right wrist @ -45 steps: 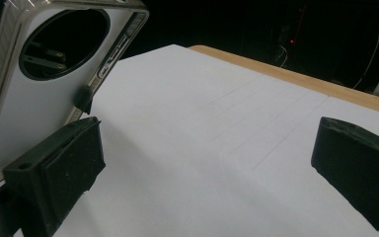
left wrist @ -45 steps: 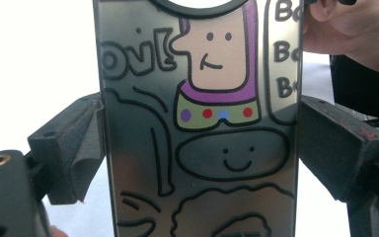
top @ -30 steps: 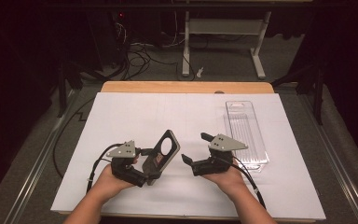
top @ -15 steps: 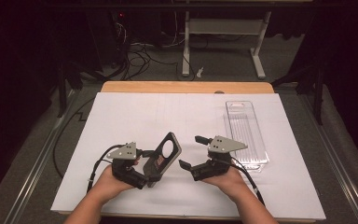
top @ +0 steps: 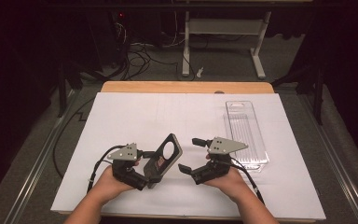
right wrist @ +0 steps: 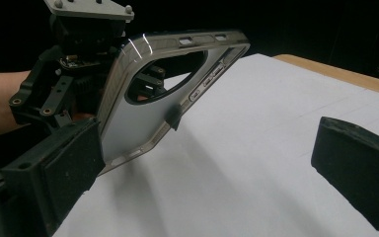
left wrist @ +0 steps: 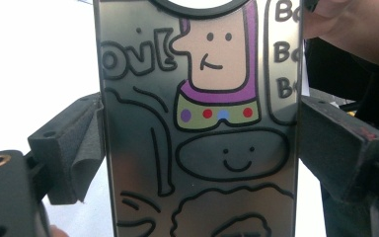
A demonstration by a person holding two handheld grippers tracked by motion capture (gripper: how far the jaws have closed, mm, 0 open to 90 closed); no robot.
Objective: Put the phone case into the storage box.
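A dark grey phone case (top: 167, 155) with a round camera hole is held tilted above the white sheet, my left gripper (top: 152, 169) shut on its lower part. In the left gripper view the case (left wrist: 202, 123) shows cartoon drawings and is clamped at both long edges between the two pads (left wrist: 76, 148). My right gripper (top: 190, 155) stands open just to the right of the case, with nothing between its fingers. In the right gripper view the case (right wrist: 148, 98) and the left gripper (right wrist: 64, 84) sit at the upper left, beyond my right gripper (right wrist: 207, 173).
A clear plastic tray (top: 244, 135) lies on the right side of the white sheet (top: 168, 112), close behind the right hand. The sheet covers a wooden table (top: 186, 87). Cables and a table frame are on the dark floor beyond.
My right gripper has shifted slightly left, closer to the case. The left gripper and the case have hardly moved.
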